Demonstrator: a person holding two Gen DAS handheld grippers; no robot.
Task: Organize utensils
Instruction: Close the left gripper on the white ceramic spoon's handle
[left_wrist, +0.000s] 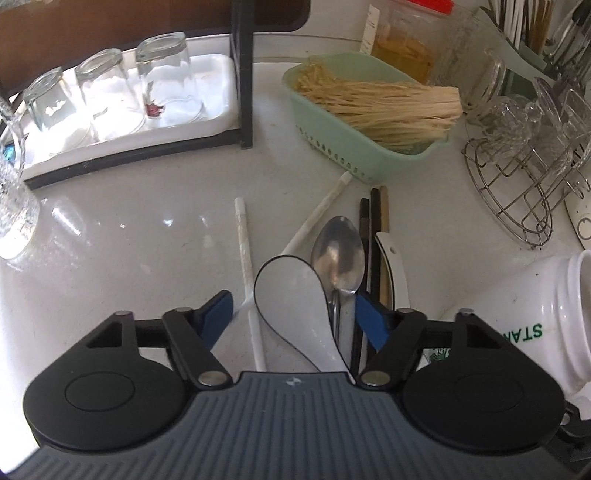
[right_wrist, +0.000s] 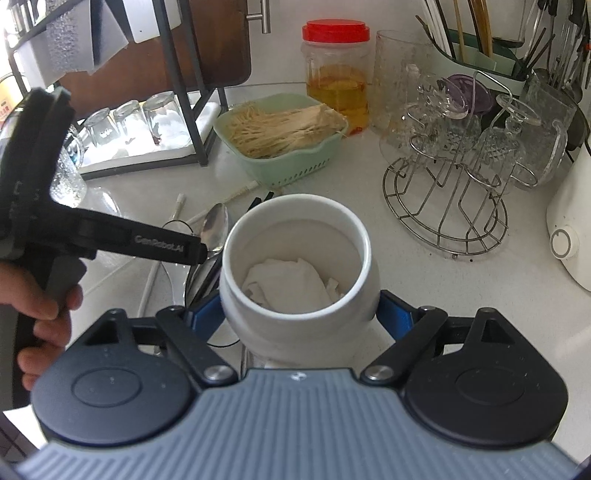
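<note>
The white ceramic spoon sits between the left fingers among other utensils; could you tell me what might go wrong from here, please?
1. The left gripper also brackets the metal spoon and a white chopstick beside the white ceramic spoon, so closing could pinch several or skew them.
2. The white jar, shut in the right gripper, is tilted; it may slip on its glazed wall.
3. A crumpled cloth fills the jar's bottom, so utensils may sit unevenly.

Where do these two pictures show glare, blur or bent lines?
Left wrist view: bright glare washes out the white tray under the glasses, window light reflects on the counter, and the rack post bows from the fisheye lens. Right wrist view: the hand and the other tool's body at the left edge look soft; the jar is sharp.
</note>
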